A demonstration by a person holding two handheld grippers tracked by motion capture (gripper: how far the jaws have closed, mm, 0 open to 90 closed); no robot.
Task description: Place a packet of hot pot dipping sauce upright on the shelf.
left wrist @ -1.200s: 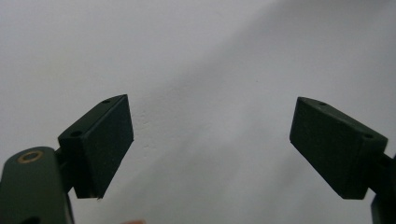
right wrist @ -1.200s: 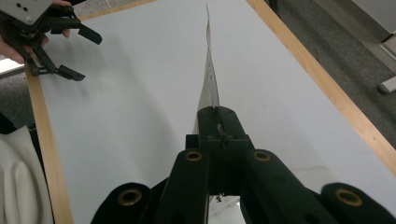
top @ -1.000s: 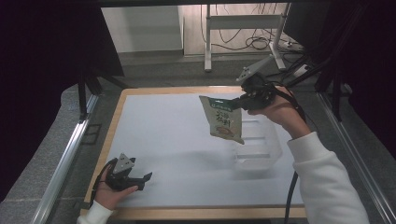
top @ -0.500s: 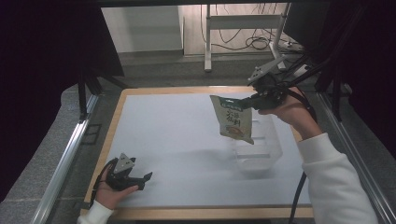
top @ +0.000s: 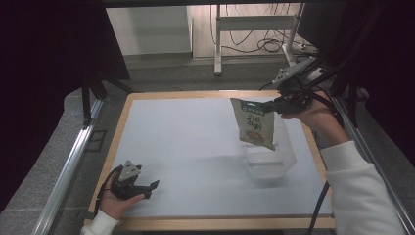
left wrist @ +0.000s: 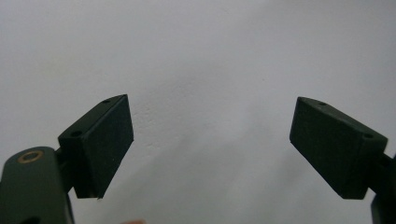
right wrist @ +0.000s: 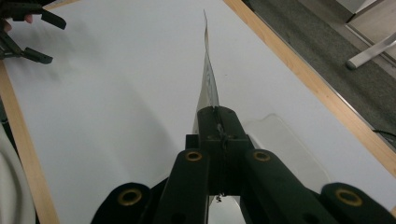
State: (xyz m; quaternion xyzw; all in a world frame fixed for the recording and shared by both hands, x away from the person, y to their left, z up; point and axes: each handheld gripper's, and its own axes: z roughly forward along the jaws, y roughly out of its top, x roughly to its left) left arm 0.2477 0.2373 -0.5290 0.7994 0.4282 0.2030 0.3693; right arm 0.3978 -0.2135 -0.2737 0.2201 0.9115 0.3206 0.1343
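Table: a pale sheet framed by a wooden rim, taking up the middle of the high view; in the right tool's view the same wooden rim runs diagonally along the right side.
Right arm: a white sleeve rises from the lower right corner of the high view toward the upper right, where the hand grips its tool.
Container: a clear plastic tub standing on the table, right of centre in the high view, directly under the pouch; in the right tool's view its see-through rim lies right of the jaws.
Pouch: a flat, olive-green printed packet hanging upright in the air, upper right of centre in the high view, its lower edge over the container's opening; whether it touches the rim cannot be told. In the right tool's view it appears edge-on, a thin strip running up from the jaw tips.
Right tool: clenched on the pouch's top corner, jaws pressed together with the packet between them; in its own view the two black jaws meet at centre.
Left tool: lower left of the high view, lying on the table in a hand, well apart from the pouch; released, its jaws spread wide in its own view with bare table between them.
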